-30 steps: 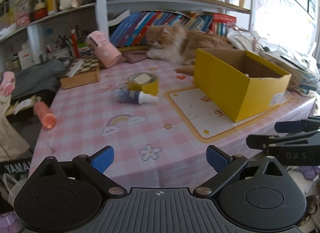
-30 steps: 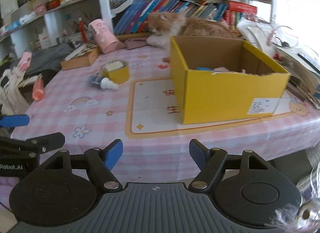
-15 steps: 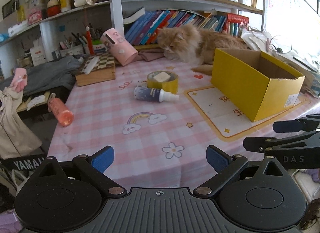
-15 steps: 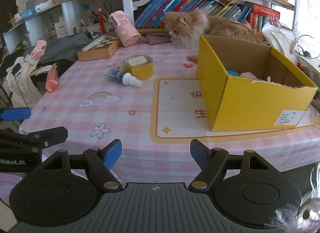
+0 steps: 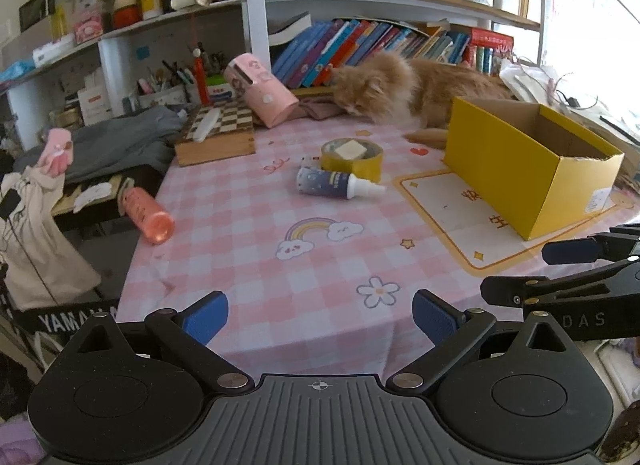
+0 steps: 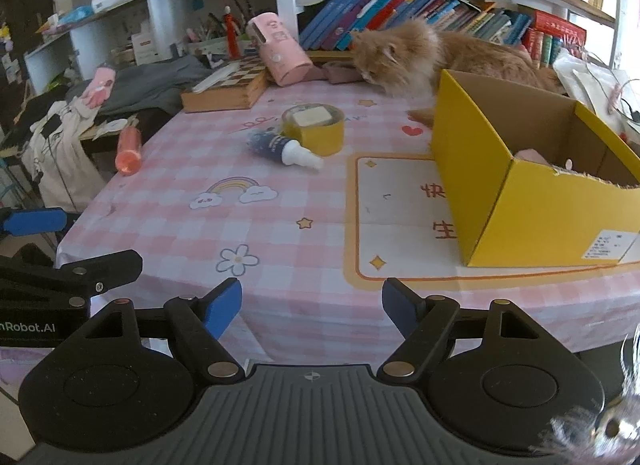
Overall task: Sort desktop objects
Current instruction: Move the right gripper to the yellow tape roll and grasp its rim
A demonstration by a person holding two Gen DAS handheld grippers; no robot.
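Bookshelves crowd the back of the room, and in front of them a desk under a pink checked tablecloth carries the clutter to be sorted. Compared with a second ago, both cameras have swung toward the left side of the desk: the yellow box has slid rightward in both views, and the loose items now sit nearer the centre. That reads as the pair turning from the box toward the next pickup, not as any object having moved; the desk items lie where they lay before. The left gripper hangs at the near desk edge with its blue pads spread wide and nothing between them. The right gripper is likewise empty, its jaws well apart and only slightly wider than a second ago. A small dark bottle with a white cap lies on its side touching a yellow tape roll, mid-desk, well apart from both grippers. An orange tube lies at the left edge. The box already holds something pink. An orange cat lies just behind the box, close enough to interfere.
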